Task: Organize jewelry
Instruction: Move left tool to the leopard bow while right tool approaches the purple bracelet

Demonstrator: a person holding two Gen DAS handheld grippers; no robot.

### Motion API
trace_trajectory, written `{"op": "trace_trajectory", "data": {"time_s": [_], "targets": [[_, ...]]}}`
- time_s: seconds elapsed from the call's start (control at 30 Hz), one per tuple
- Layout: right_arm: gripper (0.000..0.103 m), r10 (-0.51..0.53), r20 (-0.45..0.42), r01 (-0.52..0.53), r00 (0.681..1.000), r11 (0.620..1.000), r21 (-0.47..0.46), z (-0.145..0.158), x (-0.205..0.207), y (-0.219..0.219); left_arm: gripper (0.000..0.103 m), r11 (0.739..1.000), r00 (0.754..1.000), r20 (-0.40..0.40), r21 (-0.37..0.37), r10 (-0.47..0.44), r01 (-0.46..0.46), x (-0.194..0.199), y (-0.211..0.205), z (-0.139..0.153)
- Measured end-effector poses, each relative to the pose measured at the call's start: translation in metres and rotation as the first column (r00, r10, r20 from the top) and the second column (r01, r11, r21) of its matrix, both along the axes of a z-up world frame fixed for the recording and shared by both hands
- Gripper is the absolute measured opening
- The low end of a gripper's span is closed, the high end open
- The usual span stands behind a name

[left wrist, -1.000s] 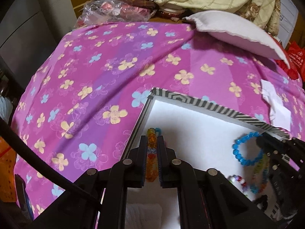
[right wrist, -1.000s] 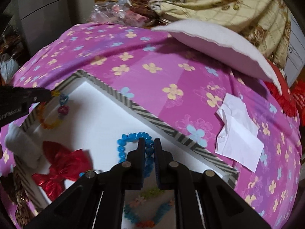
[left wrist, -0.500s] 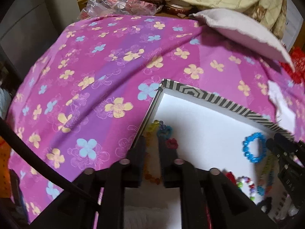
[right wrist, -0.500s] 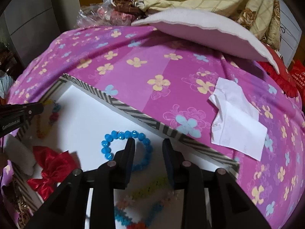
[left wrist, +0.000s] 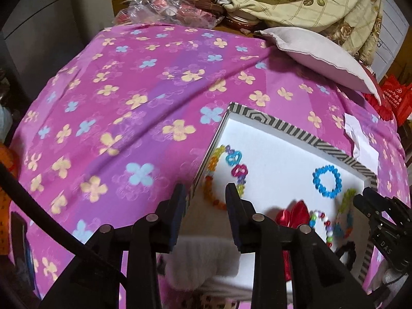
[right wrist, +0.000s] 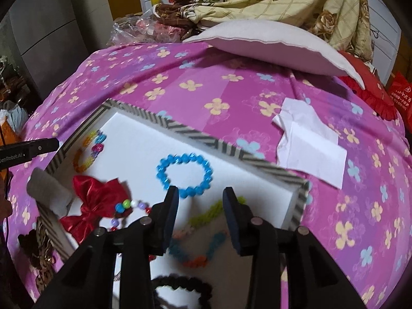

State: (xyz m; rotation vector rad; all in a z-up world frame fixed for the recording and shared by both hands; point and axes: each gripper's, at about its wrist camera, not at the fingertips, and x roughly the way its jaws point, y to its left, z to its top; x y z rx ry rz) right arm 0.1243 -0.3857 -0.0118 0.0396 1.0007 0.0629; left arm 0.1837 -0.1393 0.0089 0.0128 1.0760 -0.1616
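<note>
Jaws wide apart, empty: left gripper (left wrist: 206,193), right gripper (right wrist: 200,198).

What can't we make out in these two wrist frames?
- Black bracelet, right wrist view: cut by the bottom edge and right gripper.
- Multicolor bead bracelet, right wrist view: motion-blurred, beads unreadable.
- Red bow, left wrist view: mostly behind left gripper.
</note>
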Motion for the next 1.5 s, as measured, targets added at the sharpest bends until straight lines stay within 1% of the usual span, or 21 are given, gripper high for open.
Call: {"op": "trace_trajectory", "data": {"time_s": [0.13, 0.37, 0.53, 0.7, 0.93, 1.1, 1.23, 1.5], "targets": [[0.041, 0.009, 0.008, -0.009, 1.0, 1.0, 0.001, 0.002, -0.012, 0.006, 0.037, 1.0, 1.0, 0.026, 0.015, -0.006, 0.005, -0.019, 0.004, 0.005], [0.042, 0.003, 0.027, -0.003, 1.0, 1.0, 0.018, 0.013, -0.034, 0.009, 0.037, 0.999, 0.998, 0.059, 0.045, 0.002, -0.005, -0.044, 0.006, 0.011], [0.047, 0.007, 0.03, -0.008, 1.0, 0.999, 0.033, 0.016, -0.053, 0.014, 0.037, 0.999, 0.997, 0.08, 0.051, -0.008, 0.004, -0.06, 0.005, 0.014], [0.047, 0.009, 0.042, -0.012, 0.999, 0.998, 0.057, 0.019, -0.073, 0.02, 0.037, 0.998, 0.995, 0.101, 0.056, -0.013, 0.007, -0.079, 0.004, 0.016], [0.047, -0.012, 0.06, 0.008, 0.998, 0.998, 0.066, 0.028, -0.099, 0.03, 0.037, 0.997, 0.991, 0.135, 0.079, -0.019, 0.008, -0.106, 0.001, 0.018], [0.047, -0.036, 0.063, 0.033, 0.997, 0.998, 0.049, 0.03, -0.116, 0.036, 0.037, 0.997, 0.99, 0.139, 0.077, -0.01, -0.001, -0.123, 0.002, 0.015], [0.05, -0.049, 0.068, 0.045, 0.997, 0.997, 0.057, 0.03, -0.129, 0.039, 0.037, 0.997, 0.988, 0.153, 0.08, -0.009, -0.004, -0.136, 0.003, 0.014], [0.053, -0.033, 0.079, 0.029, 0.996, 0.998, 0.049, 0.033, -0.151, 0.051, 0.037, 0.997, 0.984, 0.179, 0.078, -0.011, -0.003, -0.16, 0.008, 0.015]]}}
